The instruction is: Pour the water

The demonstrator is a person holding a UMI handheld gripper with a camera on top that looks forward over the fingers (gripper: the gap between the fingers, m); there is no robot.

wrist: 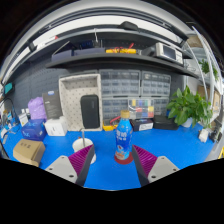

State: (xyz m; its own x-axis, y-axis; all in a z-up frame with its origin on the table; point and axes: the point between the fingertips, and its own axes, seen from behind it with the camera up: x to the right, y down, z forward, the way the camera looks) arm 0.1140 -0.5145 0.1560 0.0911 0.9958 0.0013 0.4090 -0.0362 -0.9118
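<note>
Bottle (123,138) is seen standing upright on the blue desk (170,150), just ahead of the hand-held gripper (112,160) and roughly centred between its two fingers. The fingers are spread wide, nothing is held, and clear gaps are left on either side of the bottle. A blue label and a dark cap are noted; the fill level cannot be read.

Risks, judged from this position: the bottle is tall and narrow, so it could be tipped if one fingertip (82,158) is brought into contact before the other. A grip placed too high or too low could let it swing or slip during pouring.

A white cup (80,144) is seen just left of the bottle, its contents not visible. A cardboard box (29,151) lies further left.
</note>
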